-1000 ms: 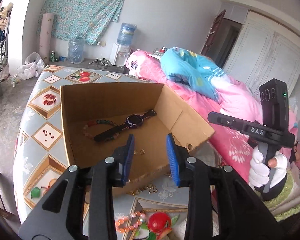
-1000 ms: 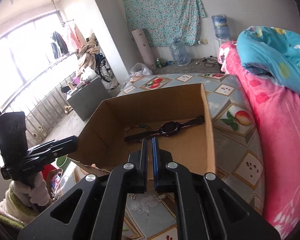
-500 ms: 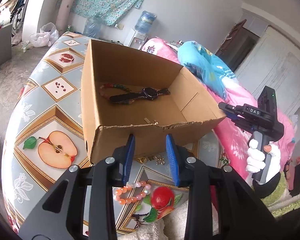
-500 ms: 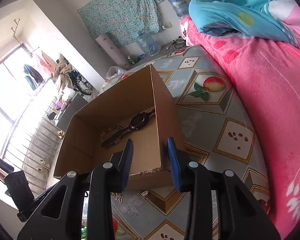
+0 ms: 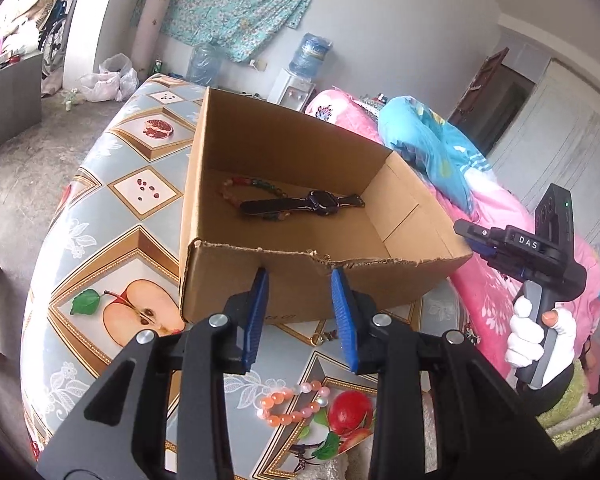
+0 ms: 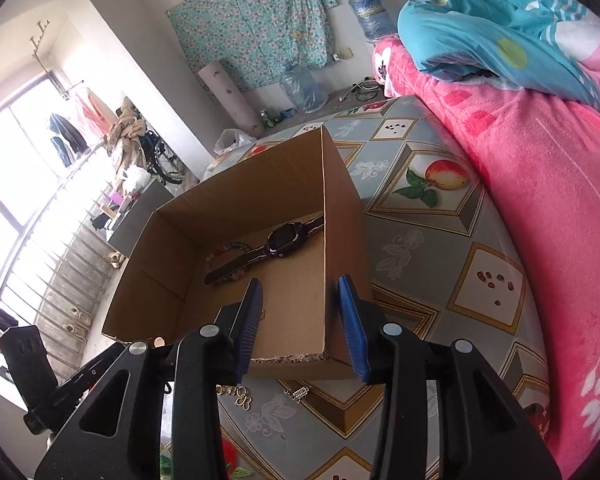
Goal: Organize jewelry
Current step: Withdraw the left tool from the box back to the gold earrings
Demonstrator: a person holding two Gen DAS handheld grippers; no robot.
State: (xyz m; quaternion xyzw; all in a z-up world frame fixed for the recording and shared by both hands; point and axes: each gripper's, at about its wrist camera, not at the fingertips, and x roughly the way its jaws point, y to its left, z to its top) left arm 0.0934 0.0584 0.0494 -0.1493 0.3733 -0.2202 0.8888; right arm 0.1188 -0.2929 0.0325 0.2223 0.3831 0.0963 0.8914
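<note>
Already the cardboard box (image 5: 300, 292) at mid-frame of the left wrist view holds part of the jewelry: a dark smartwatch (image 5: 304, 206) lies flat across its floor, its strap resting over a multicoloured bead bracelet (image 5: 252, 184) toward the back wall. Likely the box serves as the collecting place, its torn front rim turned toward the person for easy drops.

Outside it, on the fruit-patterned tablecloth (image 5: 112, 240), an orange-and-pink bead bracelet (image 5: 292, 404) lies loose in the lower centre of that view, near a small gold piece (image 5: 320, 338) just in front of the box wall. In the right wrist view, two more gold trinkets (image 6: 236, 394) lie at the lower centre, close to the box's front corner; their exact kind is too small to tell.

The left gripper (image 5: 300, 316) hangs above the beads, jaws parted wide, holding nothing. The right gripper (image 6: 302, 324) hovers at the box's near right corner, equally spread and empty, probably poised for the trinkets below.
</note>
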